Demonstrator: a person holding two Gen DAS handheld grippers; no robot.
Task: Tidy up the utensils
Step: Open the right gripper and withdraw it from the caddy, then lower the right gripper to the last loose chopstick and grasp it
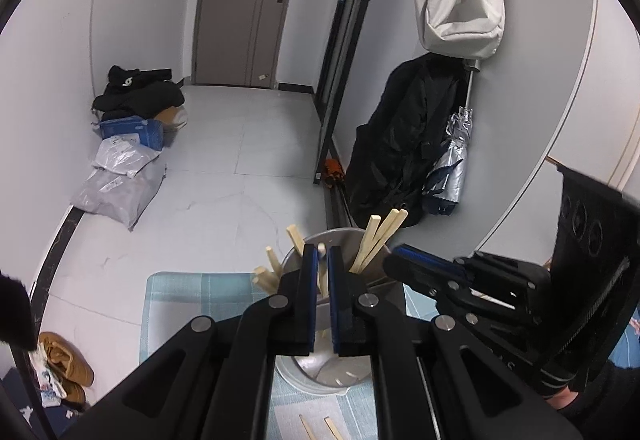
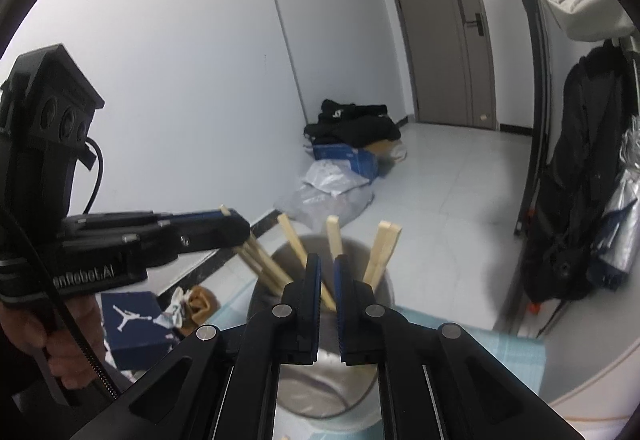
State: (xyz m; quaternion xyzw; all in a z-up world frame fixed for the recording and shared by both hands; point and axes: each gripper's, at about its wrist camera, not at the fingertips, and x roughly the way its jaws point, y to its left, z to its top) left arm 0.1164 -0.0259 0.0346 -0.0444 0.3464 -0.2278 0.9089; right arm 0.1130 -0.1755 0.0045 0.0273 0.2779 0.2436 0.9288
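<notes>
Left gripper (image 1: pixel 323 254) hung over the mouth of the steel holder (image 1: pixel 345 230). Its jaws were clamped together on a single held chopstick (image 1: pixel 321 272), which ran up between the blue pads, its squared tip poking out past the jaw tips. The lower part of that stick dropped inside the holder, under the jaws.

Right gripper (image 2: pixel 328 260) also pointed down at the holder, just to the right of the left jaws. Its jaws were all but together, with only a thin slit between the pads. One upright stick (image 2: pixel 333 232) rose just beyond the tips; could not tell if the pads touched it.

The holder sat directly below and ahead of both pairs of jaws, on a bench under a teal checked cloth (image 1: pixel 192 292). More chopsticks leaned in it: a pair (image 1: pixel 380 238) to the right of the left jaws and several (image 1: pixel 276 264) fanned out to their left.

Two loose chopsticks (image 1: pixel 320 427) lay on the cloth, nearer than the holder and beneath the left jaws.
</notes>
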